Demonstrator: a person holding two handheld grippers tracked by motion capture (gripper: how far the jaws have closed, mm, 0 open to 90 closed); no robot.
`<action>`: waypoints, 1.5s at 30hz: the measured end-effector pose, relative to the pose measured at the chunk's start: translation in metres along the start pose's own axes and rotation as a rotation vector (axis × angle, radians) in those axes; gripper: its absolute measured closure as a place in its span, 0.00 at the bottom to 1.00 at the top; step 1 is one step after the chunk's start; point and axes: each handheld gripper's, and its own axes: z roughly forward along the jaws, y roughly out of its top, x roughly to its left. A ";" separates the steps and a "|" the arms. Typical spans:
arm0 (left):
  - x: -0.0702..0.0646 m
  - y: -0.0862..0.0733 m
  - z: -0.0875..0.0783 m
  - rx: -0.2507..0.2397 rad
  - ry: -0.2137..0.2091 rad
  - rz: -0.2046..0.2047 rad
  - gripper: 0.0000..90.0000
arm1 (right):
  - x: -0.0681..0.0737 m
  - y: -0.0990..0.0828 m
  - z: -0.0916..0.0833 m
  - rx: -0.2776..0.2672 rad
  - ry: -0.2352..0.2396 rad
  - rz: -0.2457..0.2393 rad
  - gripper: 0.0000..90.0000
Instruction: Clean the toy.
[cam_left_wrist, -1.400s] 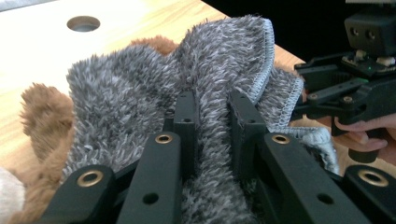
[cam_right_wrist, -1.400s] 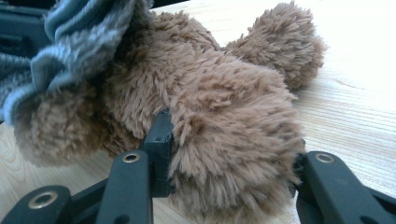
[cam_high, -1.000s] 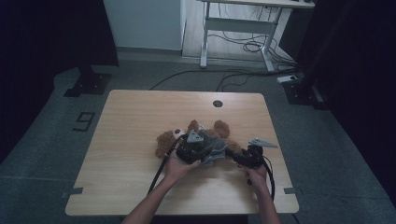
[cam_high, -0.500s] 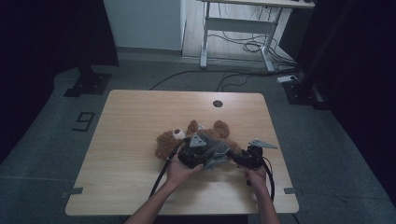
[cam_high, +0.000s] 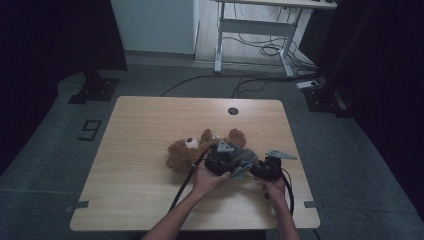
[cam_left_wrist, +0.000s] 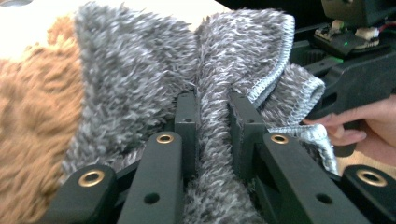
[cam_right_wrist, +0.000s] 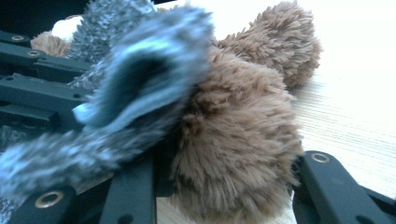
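Left hand-held gripper (cam_high: 239, 161) shifted right, hiding the bear's (cam_high: 181, 155) body.

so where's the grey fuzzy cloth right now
In the high view the grey cloth lies over the teddy bear at the table's near right part, between the two grippers; in the left gripper view a fold of it is pinched in the left gripper.
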 end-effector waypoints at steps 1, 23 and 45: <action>0.001 -0.004 -0.004 0.004 0.005 0.007 0.84 | 0.000 0.000 0.000 0.000 0.003 0.001 0.63; 0.045 -0.039 -0.064 -0.021 0.018 -0.083 0.84 | -0.006 -0.002 0.001 0.000 0.044 0.005 0.62; 0.026 0.014 -0.013 0.014 0.027 -0.030 0.84 | -0.005 -0.002 0.000 -0.002 0.019 -0.003 0.62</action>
